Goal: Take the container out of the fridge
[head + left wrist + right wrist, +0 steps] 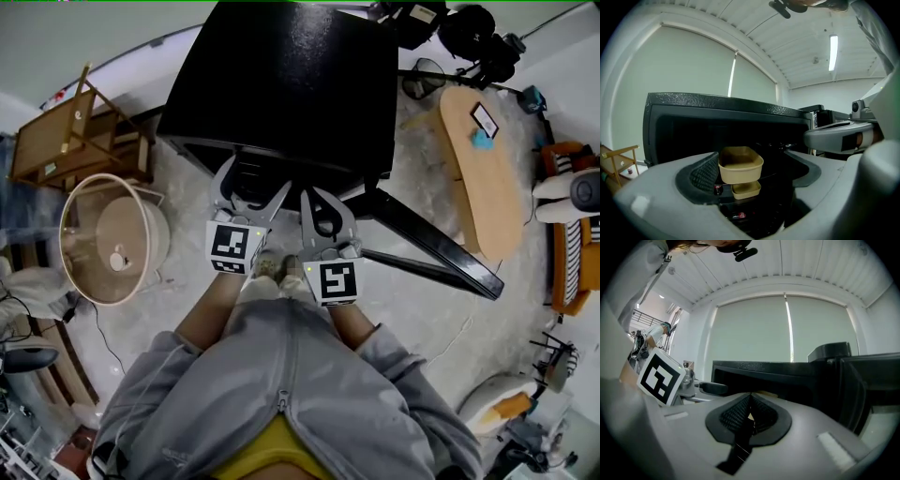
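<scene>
Fridge (281, 75) open, door (441, 248) swung right. Container (740, 169) sits on a shelf inside, framed by the left gripper (251, 190); jaws wide, pads not touching it. Right gripper (317, 202) pinched closed, nothing in it. Smaller tan shape just below the container: second tub or reflection, unclear.

Risks: a jaw clipping the rim and shoving the container deeper, or a shallow pinch on its thin wall slipping and tipping it off the shelf.

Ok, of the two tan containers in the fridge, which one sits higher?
The upper container, open-topped and the larger-looking of the two in the left gripper view. The lower container sits directly beneath it, a level down, and looks smaller.
</scene>
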Motion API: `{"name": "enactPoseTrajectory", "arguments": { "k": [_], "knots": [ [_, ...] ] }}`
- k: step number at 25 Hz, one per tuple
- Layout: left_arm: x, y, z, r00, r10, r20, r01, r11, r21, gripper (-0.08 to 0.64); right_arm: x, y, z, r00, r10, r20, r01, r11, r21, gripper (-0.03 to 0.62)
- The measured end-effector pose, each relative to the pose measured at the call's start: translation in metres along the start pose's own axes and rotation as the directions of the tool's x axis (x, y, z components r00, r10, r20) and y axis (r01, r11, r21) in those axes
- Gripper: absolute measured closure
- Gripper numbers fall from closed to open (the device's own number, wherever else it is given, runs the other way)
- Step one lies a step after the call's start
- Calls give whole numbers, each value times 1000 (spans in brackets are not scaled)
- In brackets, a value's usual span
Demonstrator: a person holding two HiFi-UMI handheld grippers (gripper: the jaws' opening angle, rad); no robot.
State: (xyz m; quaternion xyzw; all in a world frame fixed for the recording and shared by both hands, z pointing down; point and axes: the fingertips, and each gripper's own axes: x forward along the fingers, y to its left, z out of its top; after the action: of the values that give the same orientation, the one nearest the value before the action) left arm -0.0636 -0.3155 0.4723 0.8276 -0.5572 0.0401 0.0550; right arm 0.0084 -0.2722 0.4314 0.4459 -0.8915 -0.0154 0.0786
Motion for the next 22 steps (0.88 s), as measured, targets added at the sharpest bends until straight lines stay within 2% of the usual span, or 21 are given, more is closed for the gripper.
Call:
{"name": "enactPoseTrajectory", "arguments": {
  "k": [6, 10, 22],
  "knots": [
    [16, 3, -8, 1000, -18, -8, 18, 1000, -4, 117, 7, -3, -9, 1000, -15, -21, 15, 1000, -5, 591],
    [27, 8, -22, 999, -18, -44, 17, 1000, -22, 104, 11, -4, -16, 999, -20, -34, 20, 1000, -6, 591],
    [60, 21, -62, 993, 14, -114, -11, 1000, 28, 80, 26, -11, -32, 997, -31, -71, 32, 999, 18, 591]
  ]
}}
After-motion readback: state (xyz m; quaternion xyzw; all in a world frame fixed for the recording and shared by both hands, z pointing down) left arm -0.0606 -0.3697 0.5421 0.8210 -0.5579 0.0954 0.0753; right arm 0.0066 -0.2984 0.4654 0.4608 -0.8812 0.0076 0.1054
